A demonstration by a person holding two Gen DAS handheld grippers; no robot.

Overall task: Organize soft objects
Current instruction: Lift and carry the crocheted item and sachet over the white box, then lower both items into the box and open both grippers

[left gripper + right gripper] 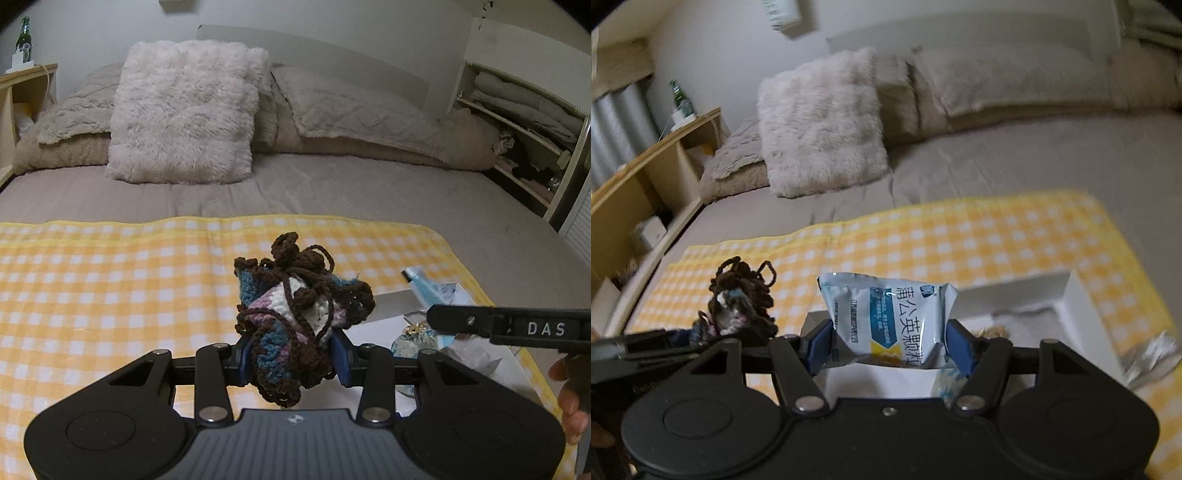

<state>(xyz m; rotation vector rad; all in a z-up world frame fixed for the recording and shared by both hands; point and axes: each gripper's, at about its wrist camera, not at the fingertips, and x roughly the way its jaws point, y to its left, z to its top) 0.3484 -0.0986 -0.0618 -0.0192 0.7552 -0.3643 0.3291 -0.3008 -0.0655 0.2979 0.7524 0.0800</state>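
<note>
Over the bed (332, 192), my left gripper (291, 354) tilts down toward the yellow checked cloth (110, 280), its blue fingers (341, 356) clamped on a crocheted bundle (295, 310) of brown, blue, pink and white yarn, loose brown strands curling off the top. The bundle hangs clear above the cloth. Beside it, my right gripper (890, 349) also angles downward, fingers (960, 347) pressed against both sides of a pale blue foil packet (886, 317) printed with dark characters, held upright (its lower edge dips behind the gripper body). Just past and below the packet sits a white open box (1067, 295) on the cloth, with small items inside too blurred to name. From the left wrist view, the right gripper's black side (517, 325) crosses in from the right edge, and part of my hand (570, 402) shows below it. At the head of the bed a fluffy pale pillow (184, 110) leans against beige bedding.
</note>
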